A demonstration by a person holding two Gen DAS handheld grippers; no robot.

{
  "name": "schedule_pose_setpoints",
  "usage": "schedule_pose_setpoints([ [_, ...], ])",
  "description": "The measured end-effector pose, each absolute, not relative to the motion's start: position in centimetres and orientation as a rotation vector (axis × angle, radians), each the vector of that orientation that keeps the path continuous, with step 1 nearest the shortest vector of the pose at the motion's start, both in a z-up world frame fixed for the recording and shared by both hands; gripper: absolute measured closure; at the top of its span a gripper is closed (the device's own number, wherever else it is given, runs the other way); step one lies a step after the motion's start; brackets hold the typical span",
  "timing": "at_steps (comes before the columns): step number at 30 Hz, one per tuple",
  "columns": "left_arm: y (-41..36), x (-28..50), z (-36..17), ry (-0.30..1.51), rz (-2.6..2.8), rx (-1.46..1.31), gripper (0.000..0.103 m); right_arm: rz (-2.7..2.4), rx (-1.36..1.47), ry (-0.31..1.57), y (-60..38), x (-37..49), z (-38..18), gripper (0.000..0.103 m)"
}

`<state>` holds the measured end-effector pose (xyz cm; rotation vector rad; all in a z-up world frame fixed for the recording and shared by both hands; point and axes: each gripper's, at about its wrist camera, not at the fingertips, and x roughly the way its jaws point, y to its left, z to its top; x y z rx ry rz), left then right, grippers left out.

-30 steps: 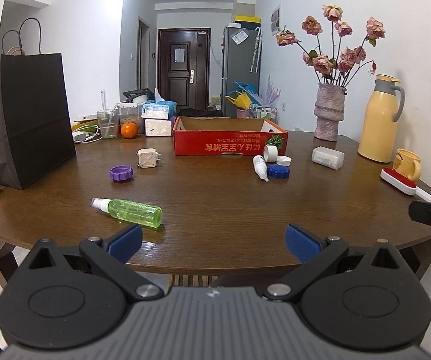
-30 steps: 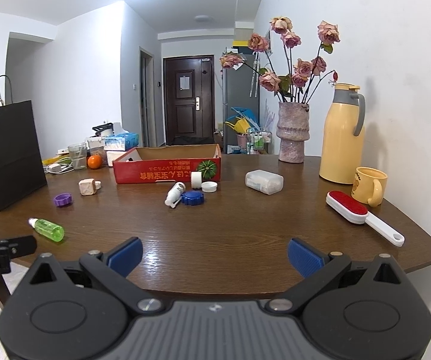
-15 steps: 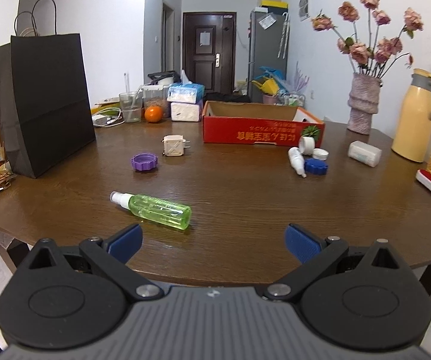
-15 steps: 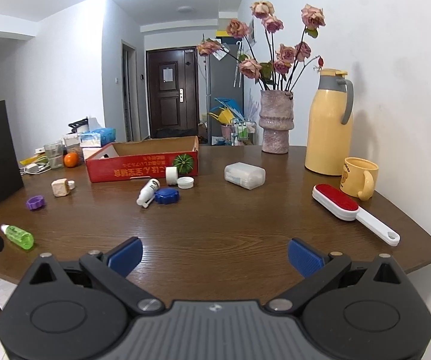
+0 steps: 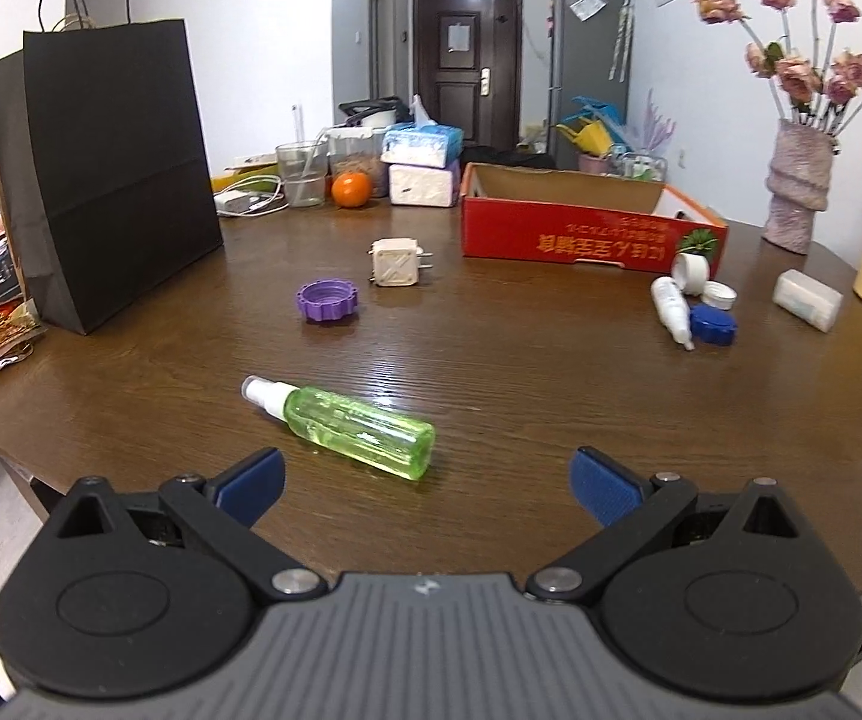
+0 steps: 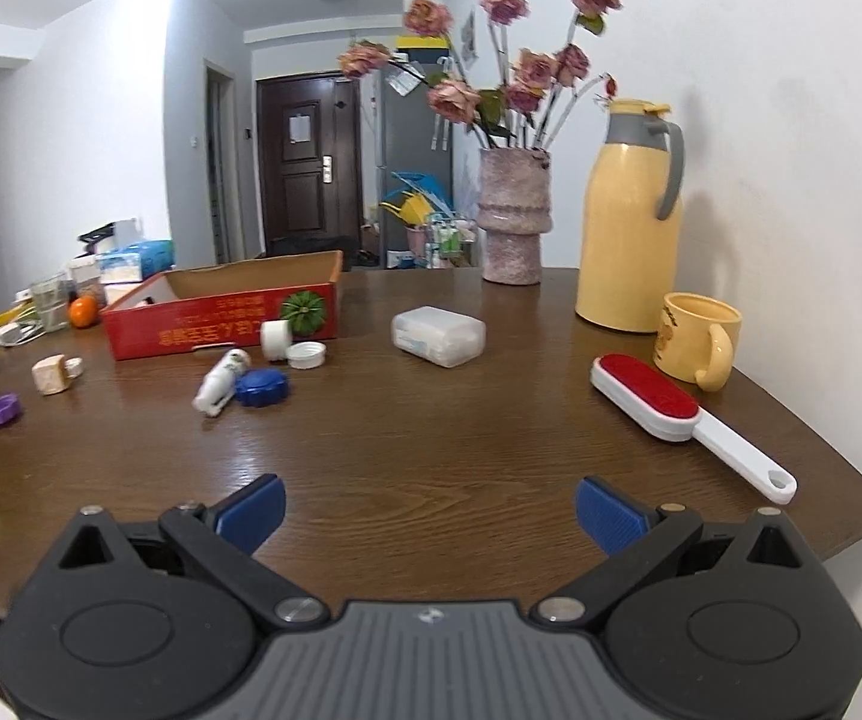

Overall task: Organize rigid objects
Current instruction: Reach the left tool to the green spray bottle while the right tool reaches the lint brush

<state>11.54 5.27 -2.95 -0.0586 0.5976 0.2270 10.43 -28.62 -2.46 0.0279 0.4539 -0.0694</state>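
Since 1 s ago I have brought both rigs in over the table (image 5: 491, 372); everything on it looms larger in both wrist views. Nothing on it has shifted, so no sorting is done yet.

Red cardboard tray (image 5: 587, 237) sits at the far side, open; I judge it the likely destination.

Left gripper (image 5: 425, 477): released, jaws spread wide, empty. The green spray bottle (image 5: 359, 429) lies on its side just ahead, between the blue pads (image 5: 251, 480) in line of sight but not touched. I read this as the approach to the 1st pick.

Right gripper (image 6: 428, 510): also released, empty, over bare wood. Lint brush (image 6: 653, 405) lies ahead to its right.

Small items loose near the tray: white dropper bottle (image 5: 671, 303), blue cap (image 5: 713, 327), purple cap (image 5: 326, 300).
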Motion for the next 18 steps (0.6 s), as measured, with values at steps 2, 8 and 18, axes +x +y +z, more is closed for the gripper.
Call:
schedule_pose_setpoints([
  [2,5.6,12.3,-3.2,0.607,0.241,-0.066,0.0,-0.08,0.038,0.457,-29.2,11.0,-2.6,0.0],
  [8,6.8,14.3,-3.8,0.641,0.303,-0.087,0.0,-0.128,0.043,0.472,-31.0,13.2,-3.3,0.0],
  [18,8.5,17.2,-4.6,0.686,0.392,-0.106,0.0,-0.22,0.034,0.499,-34.5,16.8,-4.5,0.0],
])
